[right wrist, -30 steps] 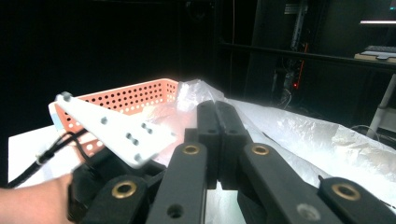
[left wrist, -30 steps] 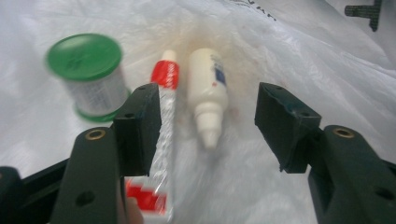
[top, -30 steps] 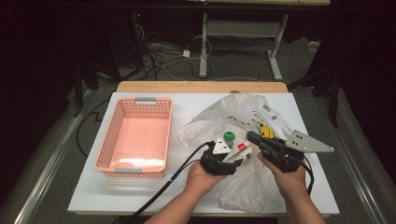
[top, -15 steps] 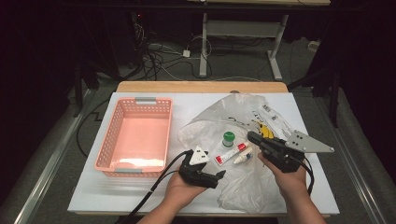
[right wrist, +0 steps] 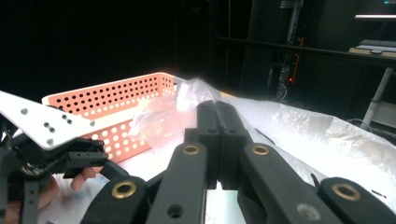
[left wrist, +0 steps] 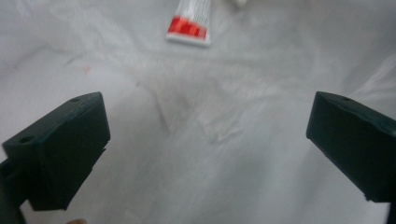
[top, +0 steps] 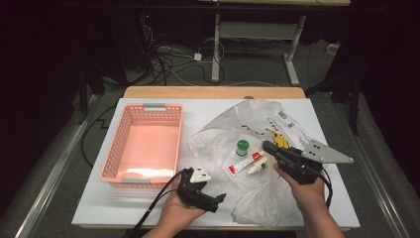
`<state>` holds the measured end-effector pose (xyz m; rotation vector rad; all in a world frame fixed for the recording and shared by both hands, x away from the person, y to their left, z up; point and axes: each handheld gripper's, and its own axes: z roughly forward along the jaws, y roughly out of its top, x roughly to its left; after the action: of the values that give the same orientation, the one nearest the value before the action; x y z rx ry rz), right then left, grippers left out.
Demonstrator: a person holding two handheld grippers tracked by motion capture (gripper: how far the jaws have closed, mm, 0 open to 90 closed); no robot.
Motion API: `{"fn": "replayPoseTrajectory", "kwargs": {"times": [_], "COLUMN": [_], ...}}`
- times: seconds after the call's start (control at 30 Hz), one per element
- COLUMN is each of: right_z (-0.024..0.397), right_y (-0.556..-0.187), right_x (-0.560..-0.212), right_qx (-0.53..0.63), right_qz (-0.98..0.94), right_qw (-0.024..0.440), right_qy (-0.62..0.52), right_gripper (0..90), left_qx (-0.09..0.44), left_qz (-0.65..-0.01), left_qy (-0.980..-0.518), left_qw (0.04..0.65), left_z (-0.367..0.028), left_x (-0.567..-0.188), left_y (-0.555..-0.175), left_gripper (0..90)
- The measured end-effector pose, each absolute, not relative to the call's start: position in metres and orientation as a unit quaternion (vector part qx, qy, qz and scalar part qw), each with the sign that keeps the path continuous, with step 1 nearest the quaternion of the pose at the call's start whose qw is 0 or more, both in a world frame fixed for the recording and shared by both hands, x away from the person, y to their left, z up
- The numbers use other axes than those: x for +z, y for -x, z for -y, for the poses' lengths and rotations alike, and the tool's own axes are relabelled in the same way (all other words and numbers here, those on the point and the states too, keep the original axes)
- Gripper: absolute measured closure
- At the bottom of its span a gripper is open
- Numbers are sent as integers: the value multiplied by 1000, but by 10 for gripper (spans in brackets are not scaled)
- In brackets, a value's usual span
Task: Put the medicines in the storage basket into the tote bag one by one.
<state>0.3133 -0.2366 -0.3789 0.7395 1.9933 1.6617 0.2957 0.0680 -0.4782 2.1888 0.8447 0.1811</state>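
Observation:
A crumpled clear plastic bag lies spread on the white table. On it rest a green-capped jar, a red-and-white tube, a small white bottle and a yellow item. My left gripper is held low near the front edge, its jaws pointing right. Its own view has the left gripper open wide over the bag, the tube lying beyond. Just right of the small bottle, my right gripper hovers, and in its own view the right gripper is shut with nothing seen between the jaws.
A pink perforated basket stands at the left of the table, and nothing can be seen in it; its wall shows in the right gripper view. Cables lie on the dark floor beyond the table's far wooden edge.
My left gripper has drawn back from the green-capped jar and tube toward the front edge and to the left. The tube and small bottle now lie uncovered. The right gripper has barely moved.

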Motion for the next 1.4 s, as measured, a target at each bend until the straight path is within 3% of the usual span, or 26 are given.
{"fn": "replayPoseTrajectory", "kwargs": {"times": [0.1,0.23,0.37,0.43,0.5,0.8,1.0,1.17,1.4], "right_z": [237,241,243,244,245,252,251,249,250], "right_y": [-313,-311,-308,-307,-304,-299,-297,-298,-298], "right_x": [-380,-382,-384,-384,-385,-384,-385,-387,-390], "right_qx": [599,596,593,592,589,586,583,584,587], "right_qz": [-722,-723,-723,-724,-724,-721,-723,-725,-722], "right_qw": [221,221,221,221,222,232,232,228,224], "right_qy": [-266,-271,-276,-278,-282,-288,-288,-286,-290], "right_gripper": [900,900,900,900,900,900,900,900,900], "left_qx": [63,54,49,71,96,95,87,73,73], "left_qz": [-342,-347,-358,-363,-359,-336,-337,-342,-355], "left_qy": [-866,-860,-854,-858,-862,-864,-862,-857,-822], "left_qw": [359,370,373,357,345,362,369,379,440], "left_z": [-66,-57,-44,-36,-31,-30,-32,-36,-50], "left_x": [-485,-489,-489,-489,-489,-489,-490,-490,-489], "left_y": [-298,-306,-319,-320,-317,-313,-313,-315,-311], "left_gripper": [32,93,97,108,181,566,879,884,885]}}
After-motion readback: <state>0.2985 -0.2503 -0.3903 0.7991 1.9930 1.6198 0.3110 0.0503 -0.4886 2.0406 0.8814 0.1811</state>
